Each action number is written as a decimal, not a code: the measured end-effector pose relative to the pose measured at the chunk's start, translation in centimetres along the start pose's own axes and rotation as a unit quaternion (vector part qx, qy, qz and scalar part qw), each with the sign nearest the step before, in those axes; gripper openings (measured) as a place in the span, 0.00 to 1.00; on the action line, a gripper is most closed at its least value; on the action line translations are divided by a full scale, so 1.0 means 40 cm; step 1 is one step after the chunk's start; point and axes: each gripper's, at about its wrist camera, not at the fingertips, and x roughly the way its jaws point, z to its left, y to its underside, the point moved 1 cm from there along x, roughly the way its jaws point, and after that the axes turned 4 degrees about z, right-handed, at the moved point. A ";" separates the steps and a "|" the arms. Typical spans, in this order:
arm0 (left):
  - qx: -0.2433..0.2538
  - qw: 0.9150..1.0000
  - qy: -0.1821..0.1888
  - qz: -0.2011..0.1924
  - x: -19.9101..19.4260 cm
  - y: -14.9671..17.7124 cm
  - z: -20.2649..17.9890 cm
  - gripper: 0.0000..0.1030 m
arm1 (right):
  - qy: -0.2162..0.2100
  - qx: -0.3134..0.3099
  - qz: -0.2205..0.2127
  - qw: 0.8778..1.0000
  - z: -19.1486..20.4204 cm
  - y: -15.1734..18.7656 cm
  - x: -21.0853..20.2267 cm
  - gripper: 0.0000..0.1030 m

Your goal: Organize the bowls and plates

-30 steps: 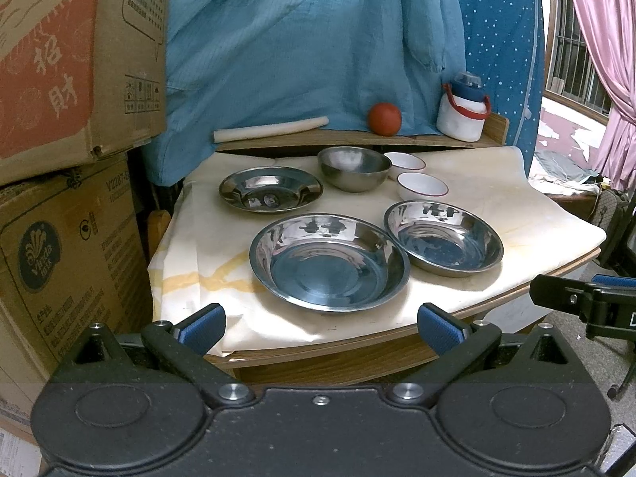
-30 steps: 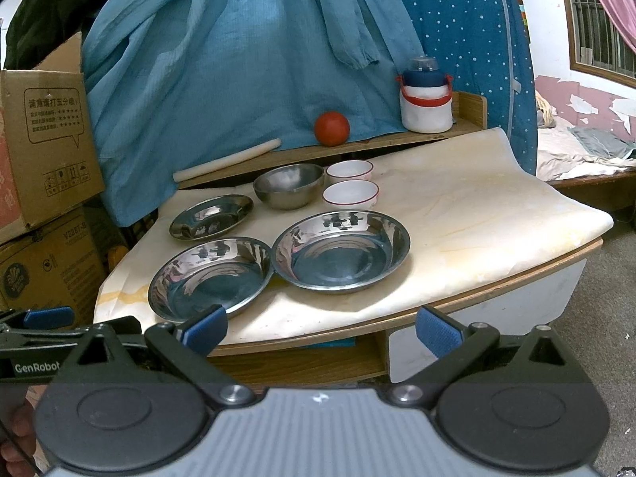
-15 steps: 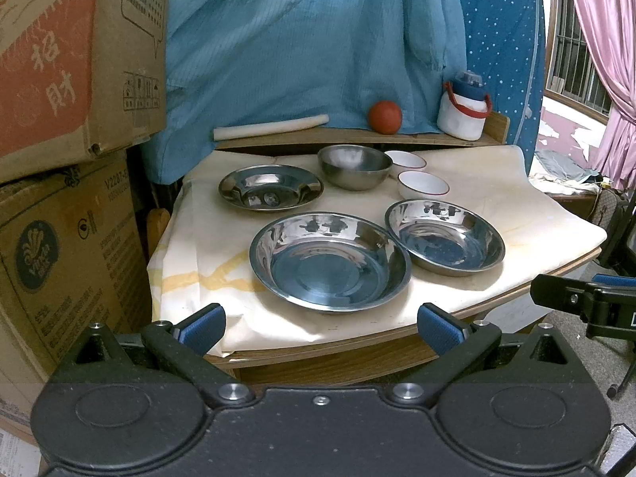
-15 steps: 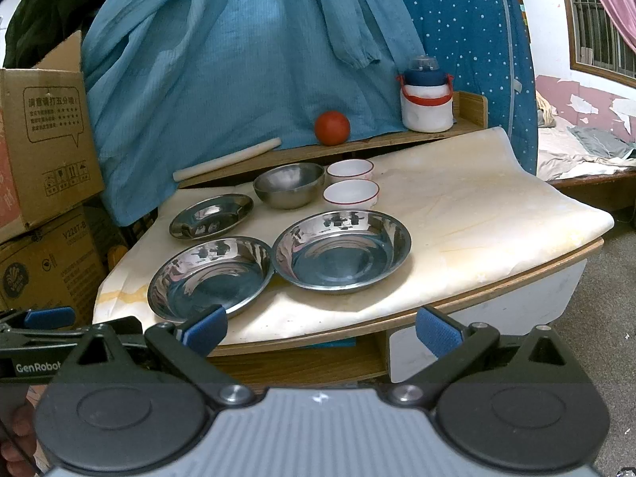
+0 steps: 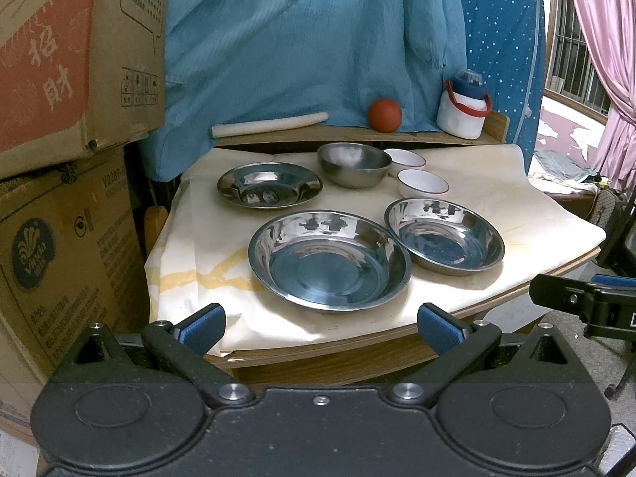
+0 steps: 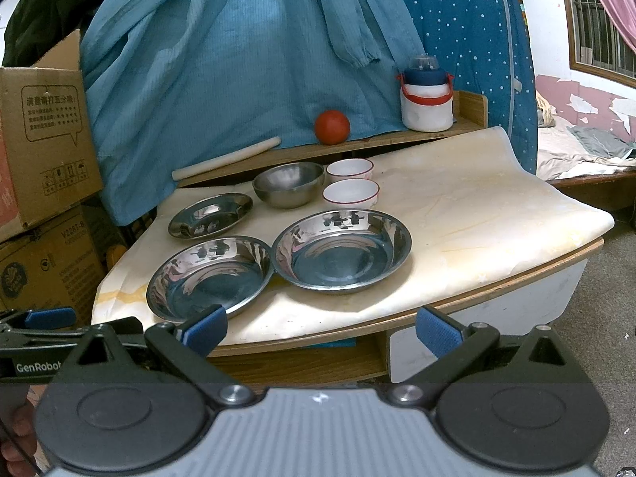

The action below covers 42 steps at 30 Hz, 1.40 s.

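While both grippers, left gripper [image 5: 321, 324] and right gripper [image 6: 321, 326], gape empty, the steel plates [image 5: 329, 259] lie just ahead on the table [image 5: 528, 214].

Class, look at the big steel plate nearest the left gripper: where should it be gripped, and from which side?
Grip the front rim of the big steel plate, coming in from the table's near edge. The left gripper is open in front of it, and the flared rim rises off the cloth, letting one finger go under and one over.
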 end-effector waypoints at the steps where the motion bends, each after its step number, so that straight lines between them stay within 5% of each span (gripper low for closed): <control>1: 0.000 1.000 0.000 0.000 0.000 0.000 0.000 0.99 | 0.000 0.000 0.000 1.000 0.000 0.000 0.000 1.00; 28: -0.018 0.999 0.014 0.030 0.042 0.020 0.005 0.99 | 0.001 -0.001 0.007 1.000 0.002 -0.007 0.014 1.00; 42: -0.043 0.997 -0.024 0.058 0.043 -0.045 0.035 0.99 | -0.016 -0.031 0.021 0.999 0.003 -0.040 0.076 1.00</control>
